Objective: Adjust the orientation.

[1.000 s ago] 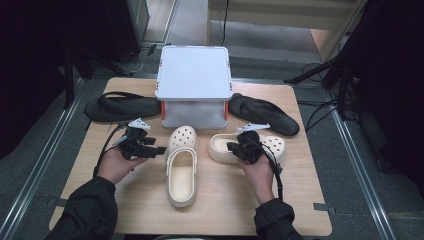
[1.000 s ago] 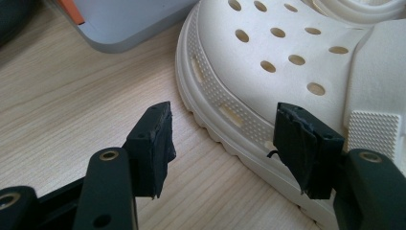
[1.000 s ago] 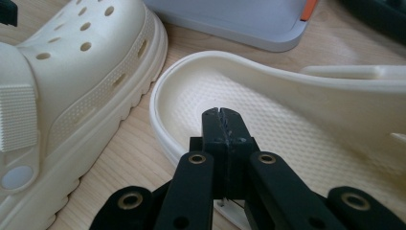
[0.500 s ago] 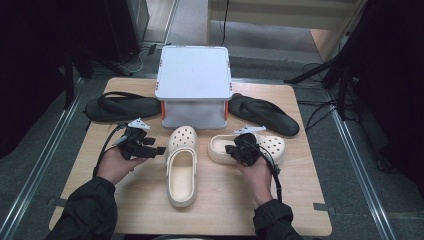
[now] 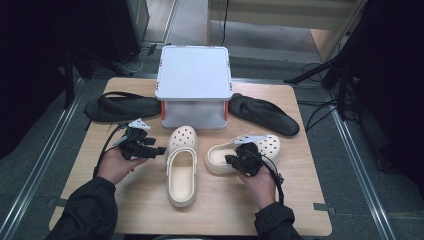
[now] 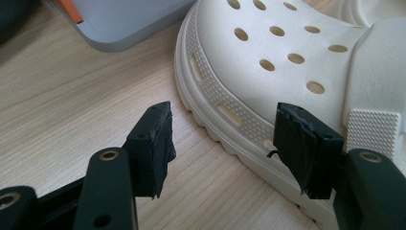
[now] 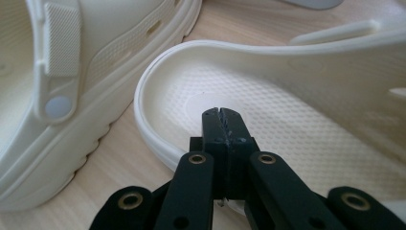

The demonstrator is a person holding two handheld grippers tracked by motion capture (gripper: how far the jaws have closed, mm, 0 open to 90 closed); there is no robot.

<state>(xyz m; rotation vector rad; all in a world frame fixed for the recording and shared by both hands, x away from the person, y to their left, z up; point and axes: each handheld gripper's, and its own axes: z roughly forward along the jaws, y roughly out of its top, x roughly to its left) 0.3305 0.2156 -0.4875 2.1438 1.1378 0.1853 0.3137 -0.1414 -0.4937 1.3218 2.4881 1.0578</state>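
Two cream clogs lie on the wooden table [image 5: 295, 200]. The left clog [image 5: 181, 165] points its toe away from me. The right clog [image 5: 265, 146] lies crosswise, toe to the right. My left gripper [image 5: 156, 149] is open just left of the left clog. In the left gripper view its jaws [image 6: 225, 124] straddle that clog's sole edge [image 6: 225, 115], apart from it. My right gripper [image 5: 231, 161] hovers at the right clog's heel. In the right gripper view its jaws [image 7: 221, 115] are shut together over the heel rim and footbed [image 7: 297, 110], with nothing between them.
A grey lidded box [image 5: 194, 85] with orange latches stands at the back centre, just behind the left clog's toe. A black flip-flop [image 5: 122, 107] lies to its left and another [image 5: 265, 115] to its right. Bare wood spans the front of the table.
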